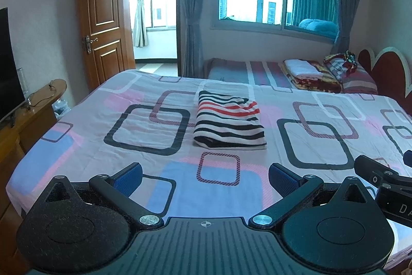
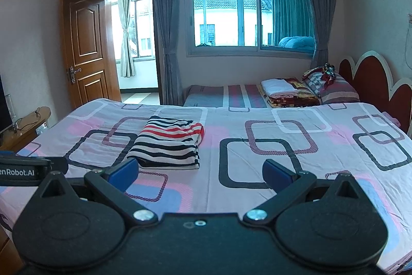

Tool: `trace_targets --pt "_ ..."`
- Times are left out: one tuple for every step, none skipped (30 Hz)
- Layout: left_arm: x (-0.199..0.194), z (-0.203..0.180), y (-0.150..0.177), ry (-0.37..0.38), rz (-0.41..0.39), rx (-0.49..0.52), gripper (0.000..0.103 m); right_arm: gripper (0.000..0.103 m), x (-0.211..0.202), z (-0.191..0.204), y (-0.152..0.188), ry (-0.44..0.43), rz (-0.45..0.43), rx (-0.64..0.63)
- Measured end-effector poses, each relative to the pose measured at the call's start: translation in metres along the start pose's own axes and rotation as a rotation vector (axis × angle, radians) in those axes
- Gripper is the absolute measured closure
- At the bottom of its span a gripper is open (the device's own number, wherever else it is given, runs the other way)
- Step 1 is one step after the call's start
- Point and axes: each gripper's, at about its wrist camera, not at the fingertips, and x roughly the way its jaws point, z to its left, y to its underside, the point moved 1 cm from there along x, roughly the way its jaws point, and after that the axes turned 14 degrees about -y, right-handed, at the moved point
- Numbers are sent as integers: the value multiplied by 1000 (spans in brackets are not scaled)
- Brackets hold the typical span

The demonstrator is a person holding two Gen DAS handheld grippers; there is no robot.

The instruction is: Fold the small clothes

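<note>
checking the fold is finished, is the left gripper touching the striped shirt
Apart. In the left wrist view the open left gripper sits short of the folded striped shirt, with bare bedsheet showing between them.

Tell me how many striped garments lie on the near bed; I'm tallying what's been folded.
1. The striped garment lies folded on the patterned bedsheet, mid-bed, ahead of both open grippers. The far bed holds other folded fabrics; more could be hidden in that stack.

folded garment (image 1: 229, 120) on bed (image 1: 103, 94), claws before it

daylight from window (image 2: 247, 14) — blown-out glare | room dim, bluish | fisheye-bent edges
</note>
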Motion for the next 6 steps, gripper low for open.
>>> trace_targets --pt "1 0 0 7 -3 0 0 1 0 0 0 0 0 0" --pt "2 0 1 13 -12 0 0 1 1 0 0 0 3 -1" --pt "2 -1 1 19 -24 1 0 1 1 -1 0 -1 6 -2" --pt "2 -2 1 23 -32 1 0 1 2 -2 0 -1 8 -2" --pt "4 -3 0 28 -31 -1 0 1 3 -3 0 -1 11 -1" --pt "6 -5 -2 34 -28 -2 0 1 3 -4 0 -1 13 0"
